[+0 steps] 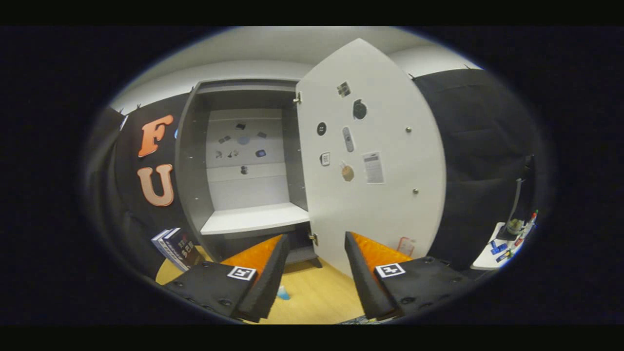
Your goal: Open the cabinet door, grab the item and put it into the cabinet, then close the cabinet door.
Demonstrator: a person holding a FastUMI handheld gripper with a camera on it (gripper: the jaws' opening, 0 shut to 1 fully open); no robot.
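The grey cabinet stands ahead of the fingers with its white door swung wide open to the right, hinged at the cabinet's right side. Inside, a white shelf is bare, and small stickers dot the back wall. The door's inner face carries several stickers and two small knobs. My gripper is open, with nothing between its fingers, held back from the cabinet and aimed at the door's hinge edge. A small blue item lies on the wooden table between the fingers, partly hidden by the left finger.
A stack of books leans beside the cabinet's lower left corner. A white side surface at the right holds several small coloured objects and a stand. Black cloth walls flank the cabinet on both sides.
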